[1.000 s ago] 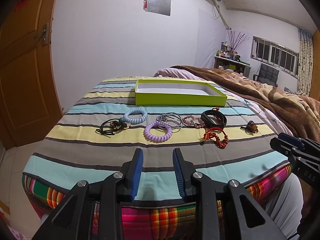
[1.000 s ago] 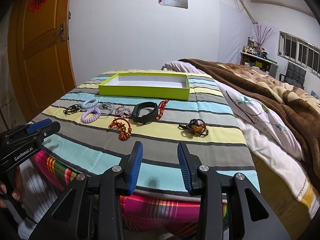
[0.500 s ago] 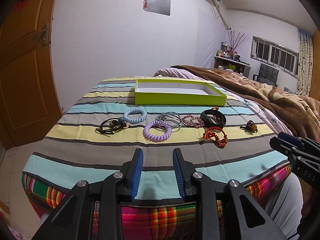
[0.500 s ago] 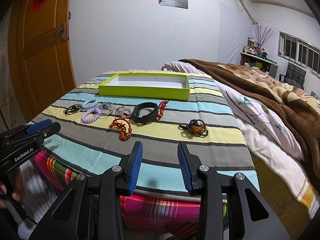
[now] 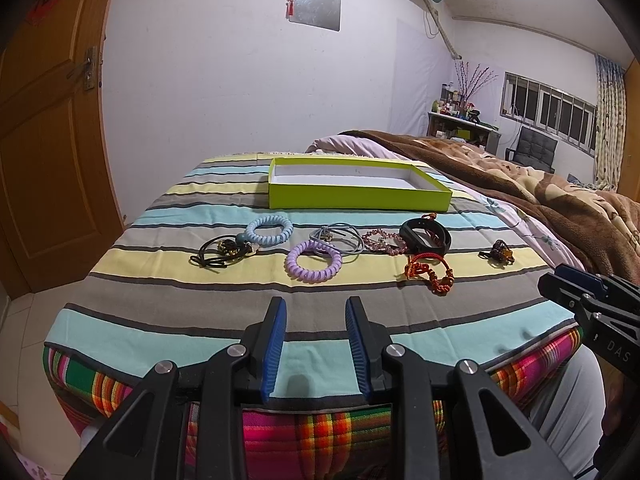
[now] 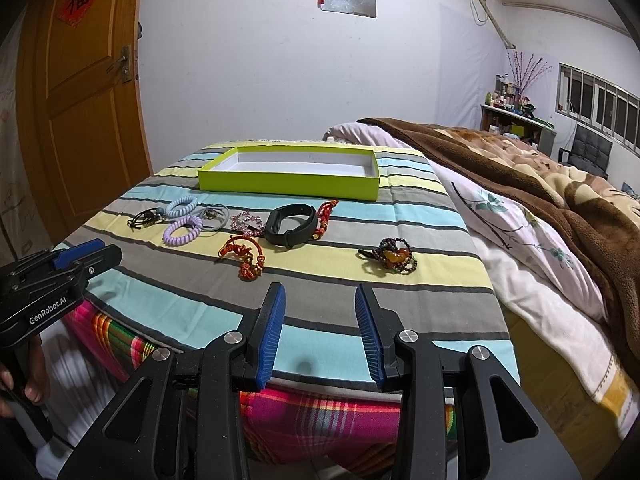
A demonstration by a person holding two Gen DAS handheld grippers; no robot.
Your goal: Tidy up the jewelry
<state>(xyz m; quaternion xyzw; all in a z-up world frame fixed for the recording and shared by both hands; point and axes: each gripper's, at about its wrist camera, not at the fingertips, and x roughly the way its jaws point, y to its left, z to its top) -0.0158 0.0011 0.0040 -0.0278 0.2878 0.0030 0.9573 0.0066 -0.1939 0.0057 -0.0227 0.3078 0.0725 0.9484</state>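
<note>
Several pieces of jewelry lie in a row on the striped cloth: a purple coil band, a blue coil band, a black band, a red cord bracelet, a dark bead bracelet. An empty lime-green box stands behind them; it also shows in the right wrist view. My left gripper is open and empty at the near edge, before the purple band. My right gripper is open and empty, near the red cord and bead bracelets.
The striped cloth covers the bed's foot. A brown blanket lies to the right. A wooden door stands at the left. A shelf and window are at the far right wall.
</note>
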